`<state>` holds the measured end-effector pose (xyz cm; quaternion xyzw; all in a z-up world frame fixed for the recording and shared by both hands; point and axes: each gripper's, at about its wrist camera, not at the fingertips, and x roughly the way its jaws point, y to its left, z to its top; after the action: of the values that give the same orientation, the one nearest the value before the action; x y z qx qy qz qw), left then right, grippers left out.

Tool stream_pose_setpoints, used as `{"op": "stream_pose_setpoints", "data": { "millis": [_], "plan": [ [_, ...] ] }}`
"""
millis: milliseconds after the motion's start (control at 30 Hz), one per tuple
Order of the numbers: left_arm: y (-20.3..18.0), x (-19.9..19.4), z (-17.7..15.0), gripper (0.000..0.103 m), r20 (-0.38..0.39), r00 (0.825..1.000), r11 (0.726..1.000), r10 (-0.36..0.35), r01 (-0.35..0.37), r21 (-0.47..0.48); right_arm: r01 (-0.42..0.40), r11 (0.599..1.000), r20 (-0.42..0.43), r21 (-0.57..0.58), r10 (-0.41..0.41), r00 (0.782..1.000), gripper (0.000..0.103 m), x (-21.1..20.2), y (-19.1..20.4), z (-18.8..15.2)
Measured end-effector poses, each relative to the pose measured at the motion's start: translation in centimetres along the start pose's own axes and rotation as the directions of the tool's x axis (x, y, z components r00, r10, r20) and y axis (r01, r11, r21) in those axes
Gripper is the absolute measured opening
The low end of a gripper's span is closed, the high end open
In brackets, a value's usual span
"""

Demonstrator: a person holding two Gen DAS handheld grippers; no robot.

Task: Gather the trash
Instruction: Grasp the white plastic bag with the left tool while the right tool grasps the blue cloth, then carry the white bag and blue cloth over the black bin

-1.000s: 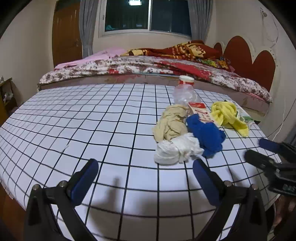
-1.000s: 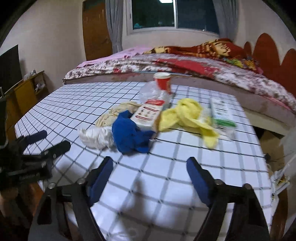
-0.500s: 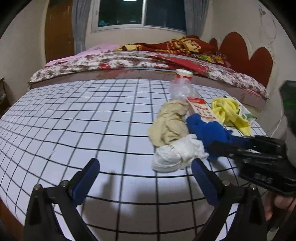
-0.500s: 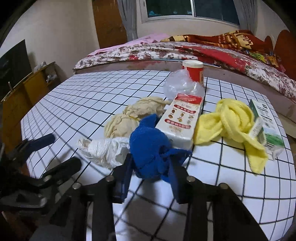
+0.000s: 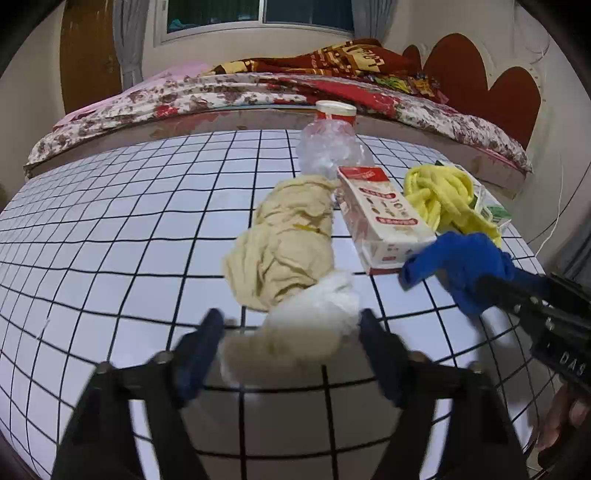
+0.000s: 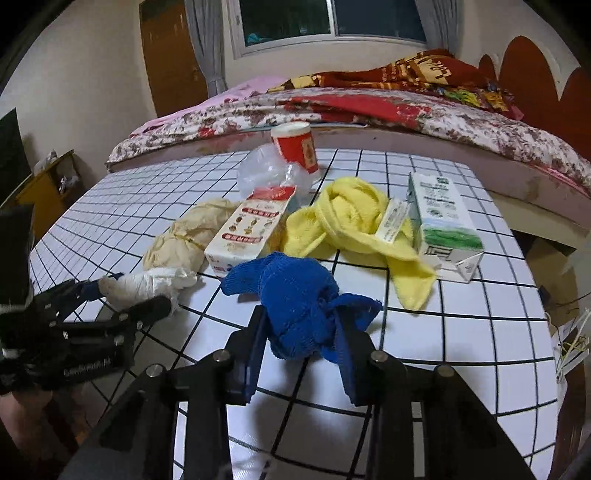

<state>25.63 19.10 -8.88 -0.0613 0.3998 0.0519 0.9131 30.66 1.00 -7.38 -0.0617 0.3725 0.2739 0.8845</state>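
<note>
My right gripper (image 6: 299, 343) is shut on a blue cloth (image 6: 295, 295), held just above the grid-pattern table (image 6: 461, 332); the cloth also shows in the left wrist view (image 5: 461, 266). My left gripper (image 5: 291, 343) has its jaws around a crumpled white tissue wad (image 5: 306, 325), closing on it; motion blur hides the contact. The tissue also shows in the right wrist view (image 6: 147, 284). A beige crumpled rag (image 5: 284, 240), a red-and-white carton (image 5: 380, 218), a yellow cloth (image 6: 351, 221), a green-and-white milk carton (image 6: 443, 225), a clear plastic bag (image 5: 328, 151) and a red paper cup (image 6: 295, 147) lie beyond.
A bed (image 6: 369, 107) with floral and red blankets runs along the table's far edge. A wooden door (image 5: 88, 55) and a curtained window (image 6: 332, 18) are behind it. A low wooden shelf (image 6: 48, 184) stands at the left.
My right gripper closed on the blue cloth and lifted it slightly. My left gripper moved forward to the white tissue and its jaws narrowed around it.
</note>
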Motion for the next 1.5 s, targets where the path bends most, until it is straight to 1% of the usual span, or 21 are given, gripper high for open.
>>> {"op": "stream_pose_setpoints", "data": {
  "millis": [33, 100, 133, 200, 233, 267, 333, 433, 467, 500, 533, 567, 633, 733, 933, 1100, 1500],
  "plan": [
    [-0.1, 0.2, 0.0, 0.049, -0.011, 1.0, 1.0, 0.0, 0.0, 0.006, 0.0, 1.0, -0.002, -0.009, 0.0, 1.0, 0.037, 0.1, 0.1, 0.1],
    [-0.3, 0.1, -0.2, 0.039, -0.009, 1.0, 1.0, -0.019, 0.02, 0.01, -0.006, 1.0, -0.002, -0.015, 0.006, 1.0, 0.037, -0.1, 0.1, 0.1],
    [-0.5, -0.2, -0.3, 0.038, -0.001, 1.0, 1.0, -0.013, 0.013, 0.018, -0.017, 1.0, 0.0, -0.014, 0.017, 1.0, 0.038, 0.0, 0.1, 0.2],
    [-0.6, -0.6, -0.7, 0.038, 0.01, 1.0, 1.0, -0.018, 0.018, 0.017, -0.02, 1.0, -0.006, -0.024, 0.02, 1.0, 0.041, 0.1, 0.3, 0.3],
    [-0.6, -0.8, -0.8, 0.038, 0.012, 1.0, 1.0, -0.022, 0.022, 0.015, -0.01, 0.999, -0.015, -0.032, 0.009, 1.0, 0.05, 0.4, 0.4, 0.4],
    [-0.6, -0.9, -1.0, 0.038, 0.013, 1.0, 1.0, -0.023, 0.023, 0.014, 0.01, 0.999, -0.024, -0.038, -0.011, 1.0, 0.054, 0.8, 0.4, 0.5],
    [-0.5, -1.3, -1.2, 0.038, 0.02, 0.999, 1.0, -0.025, 0.025, 0.01, 0.001, 0.999, -0.037, -0.036, -0.002, 0.999, 0.054, 1.2, 0.4, 0.6],
    [-0.5, -1.8, -1.4, 0.037, 0.027, 0.999, 1.0, -0.024, 0.024, 0.005, 0.014, 0.999, -0.067, -0.03, -0.016, 0.998, 0.054, 2.1, 0.1, 0.6],
    [-0.5, -2.0, -1.4, 0.037, 0.029, 0.999, 1.0, -0.026, 0.026, 0.006, -0.015, 1.0, -0.071, -0.012, 0.014, 0.997, 0.052, 2.2, -0.2, 0.5],
    [-0.5, -2.1, -1.4, 0.037, 0.031, 0.999, 1.0, -0.023, 0.022, 0.009, -0.045, 0.999, -0.071, -0.001, 0.044, 0.996, 0.04, 2.1, -0.4, 0.5],
    [-0.5, -2.4, -1.5, 0.037, 0.036, 0.999, 1.0, -0.02, 0.019, 0.012, -0.056, 0.998, -0.07, 0.005, 0.056, 0.996, 0.038, 2.0, -0.5, 0.5],
    [-0.6, -2.7, -1.5, 0.037, 0.042, 0.999, 1.0, -0.022, 0.021, 0.014, -0.052, 0.999, -0.061, 0.001, 0.052, 0.997, 0.038, 1.6, -0.4, 0.4],
    [-0.7, -3.4, -1.7, 0.037, 0.061, 0.998, 1.0, -0.027, 0.026, 0.014, -0.037, 0.999, -0.023, 0.001, 0.037, 0.999, 0.037, 0.0, -0.4, 0.0],
    [-1.4, -4.7, -2.2, 0.037, 0.086, 0.996, 0.999, -0.038, 0.037, 0.018, -0.029, 0.999, 0.012, 0.019, 0.028, 1.0, 0.037, -1.9, -0.5, -0.7],
    [-3.1, -7.4, -3.8, 0.037, 0.134, 0.988, 0.997, -0.075, 0.07, 0.036, -0.002, 1.0, 0.059, 0.018, 0.001, 0.998, 0.037, -6.5, -0.5, -2.5],
    [-4.7, -9.7, -5.2, 0.037, 0.178, 0.978, 0.993, -0.11, 0.103, 0.053, 0.03, 0.999, 0.094, 0.017, -0.031, 0.995, 0.038, -10.4, -1.2, -4.9],
    [-9.6, -12.2, -7.8, 0.037, 0.187, 0.969, 0.982, -0.163, 0.141, 0.124, 0.131, 0.99, 0.134, 0.06, -0.138, 0.981, 0.037, -17.6, -5.0, -10.4]
  ]
}}
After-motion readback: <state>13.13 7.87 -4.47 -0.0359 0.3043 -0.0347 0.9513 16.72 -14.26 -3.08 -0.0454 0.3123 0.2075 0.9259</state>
